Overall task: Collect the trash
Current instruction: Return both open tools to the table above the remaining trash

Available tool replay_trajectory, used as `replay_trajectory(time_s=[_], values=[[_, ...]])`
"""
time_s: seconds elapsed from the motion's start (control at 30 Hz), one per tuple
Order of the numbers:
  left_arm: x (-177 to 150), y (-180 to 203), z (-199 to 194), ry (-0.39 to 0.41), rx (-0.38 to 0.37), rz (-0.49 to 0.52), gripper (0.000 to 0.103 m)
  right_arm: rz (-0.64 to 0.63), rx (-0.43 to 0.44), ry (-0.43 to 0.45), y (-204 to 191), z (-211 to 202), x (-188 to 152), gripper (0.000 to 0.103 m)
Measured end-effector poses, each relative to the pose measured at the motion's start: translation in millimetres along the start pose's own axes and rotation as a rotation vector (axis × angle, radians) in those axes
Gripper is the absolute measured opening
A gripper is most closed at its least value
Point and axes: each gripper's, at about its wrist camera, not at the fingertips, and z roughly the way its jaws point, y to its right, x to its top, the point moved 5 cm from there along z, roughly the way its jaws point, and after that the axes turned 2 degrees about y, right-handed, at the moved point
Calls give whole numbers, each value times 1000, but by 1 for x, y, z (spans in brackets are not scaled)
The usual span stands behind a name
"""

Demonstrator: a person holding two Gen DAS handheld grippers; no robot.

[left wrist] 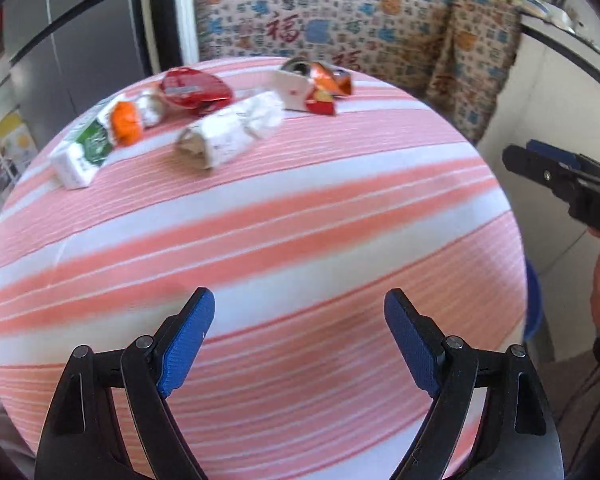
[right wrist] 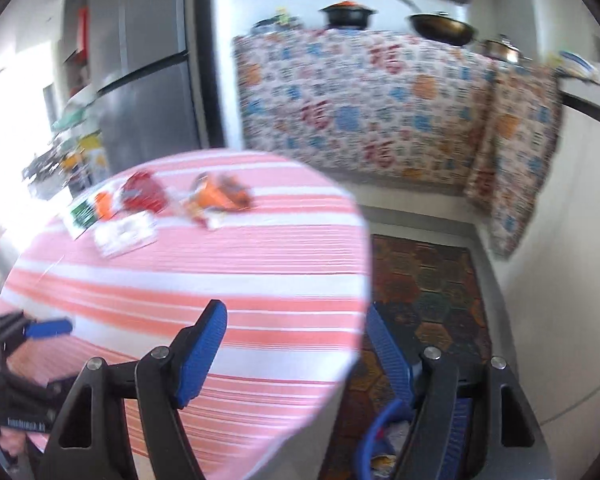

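Observation:
A round table in a pink-and-white striped cloth [left wrist: 260,216] [right wrist: 220,280] carries a row of trash along its far side. From the left lie a green-and-white carton [left wrist: 85,151] [right wrist: 82,213], an orange wrapper [left wrist: 126,123], a red lid [left wrist: 194,89] [right wrist: 146,192], a white paper roll [left wrist: 232,132] [right wrist: 126,234] and a crumpled red-orange wrapper [left wrist: 326,84] [right wrist: 218,196]. My left gripper [left wrist: 299,344] hovers open over the near half of the cloth, empty. My right gripper [right wrist: 296,354] is open and empty above the table's right edge. Each gripper shows at the side of the other's view.
A blue bin rim [right wrist: 384,428] with litter in it sits on the floor by the table's right edge, over a patterned mat [right wrist: 432,292]. Behind stand a counter draped in printed cloth [right wrist: 360,112] with pots, and a grey fridge [right wrist: 148,96] at the left.

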Motion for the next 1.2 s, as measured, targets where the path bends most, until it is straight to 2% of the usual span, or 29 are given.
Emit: replay_trajectory(time_s=[0.13, 0.3, 0.37, 0.43, 0.53, 0.67, 0.77, 0.83, 0.87, 0.93, 1.0, 1.1, 1.2], values=[[3, -55, 7, -18, 81, -48, 88, -100, 58, -50, -62, 24, -3, 74], [8, -109, 13, -34, 134, -92, 93, -192, 102, -96, -121, 43, -14, 74], [9, -122, 19, -57, 145, -94, 103, -197, 116, -118, -137, 47, -20, 74], [11, -137, 23, -46, 132, -103, 103, -194, 122, -146, -150, 54, -23, 74], [15, -152, 25, -31, 158, -147, 103, -204, 154, -177, -176, 66, -18, 74], [14, -151, 24, -29, 167, -151, 103, -207, 151, -199, -207, 89, 3, 74], [13, -149, 24, -29, 166, -151, 103, -133, 106, -208, -204, 114, 24, 74], [15, -152, 25, -30, 162, -148, 103, -83, 27, -208, -189, 126, 32, 74], [15, -151, 26, -31, 160, -146, 103, -41, -33, -217, -174, 129, 32, 74], [17, -152, 28, -32, 160, -146, 103, 66, -93, -238, -140, 128, 26, 74], [14, -154, 25, -33, 161, -150, 103, 105, -147, -262, -114, 120, 17, 75], [14, -155, 25, -32, 161, -151, 103, 106, -90, -258, -105, 100, 1, 75], [14, -156, 25, -32, 162, -152, 103, 53, -50, -250, -117, 90, -10, 80]])
